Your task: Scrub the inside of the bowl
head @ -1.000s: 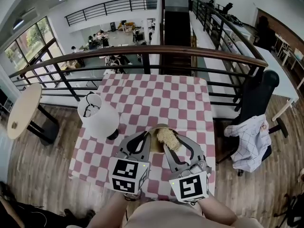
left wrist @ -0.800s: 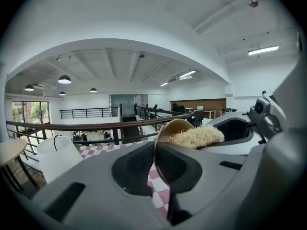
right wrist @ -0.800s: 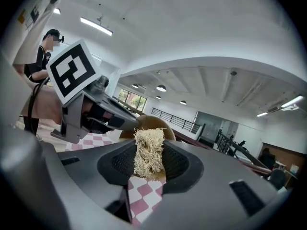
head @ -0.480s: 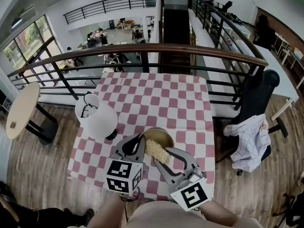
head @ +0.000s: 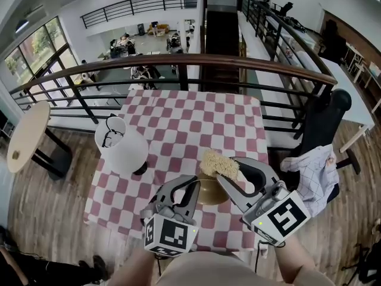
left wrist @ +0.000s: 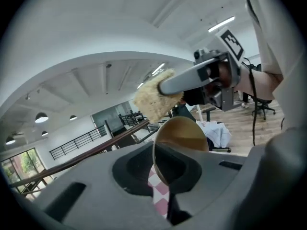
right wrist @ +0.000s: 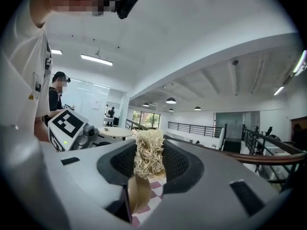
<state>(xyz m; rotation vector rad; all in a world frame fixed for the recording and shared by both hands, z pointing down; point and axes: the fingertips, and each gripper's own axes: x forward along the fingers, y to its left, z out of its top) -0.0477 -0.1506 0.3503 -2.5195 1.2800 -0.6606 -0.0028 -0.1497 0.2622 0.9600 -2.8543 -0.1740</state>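
Head view shows the left claw [head: 189, 188] clamped on the near-left rim of a golden-brown bowl [head: 209, 193], holding it just above the near part of the checked surface [head: 196, 124]. The left gripper view confirms this: the rim sits pinched between the two jaws and the bowl's open side is tilted up and away. The right claw [head: 230, 173] is closed tight on a pale fibrous scrubber [head: 219, 163], which its own view shows squeezed between the ribbed pads. The scrubber hangs over the bowl's far rim, clear of the inner wall rather than pressed against it. A white lamp [head: 125, 151] stands well off to the left, out of the way.

The scrubbing step looks to be in hand, with the scrubber at a lifted point between strokes. How clean the bowl is cannot be told. The next move calls for bringing the scrubber down into the hollow and sweeping it round the inner wall. Meanwhile the left claw must brace the rim firmly, since a one-sided pinch could let the bowl twist under pressure.
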